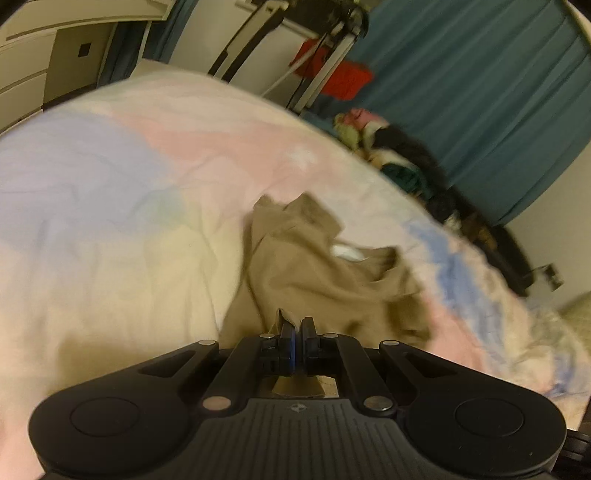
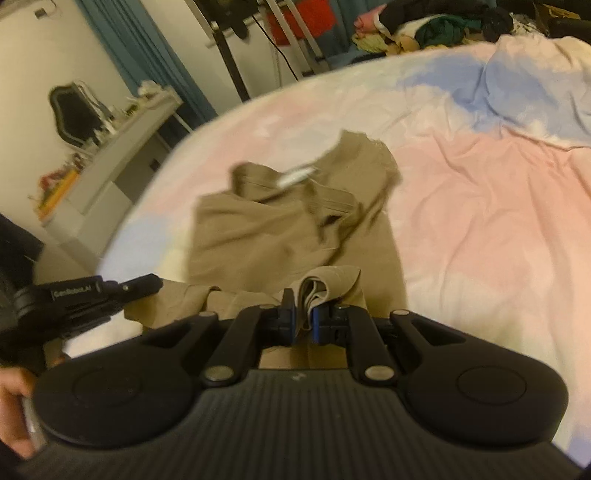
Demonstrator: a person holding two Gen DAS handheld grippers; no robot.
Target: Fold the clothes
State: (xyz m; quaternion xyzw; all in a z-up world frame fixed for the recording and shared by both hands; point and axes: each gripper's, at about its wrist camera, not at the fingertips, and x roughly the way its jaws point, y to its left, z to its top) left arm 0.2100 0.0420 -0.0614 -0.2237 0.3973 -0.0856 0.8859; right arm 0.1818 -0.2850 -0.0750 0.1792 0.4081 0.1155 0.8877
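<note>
On the bed's pastel sheet (image 2: 480, 206) lies a crumpled tan garment (image 2: 280, 229), whose near edge both views show pinched: the left hand-held gripper (image 1: 295, 326) nips a thin fold, while only the right wrist view shows the right hand-held gripper (image 2: 303, 314) clamping bunched layers and the left one alongside.

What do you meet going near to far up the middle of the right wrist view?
right gripper pinching a fold of the tan garment → garment's white label → pastel bedsheet → clothes pile beyond the bed.
</note>
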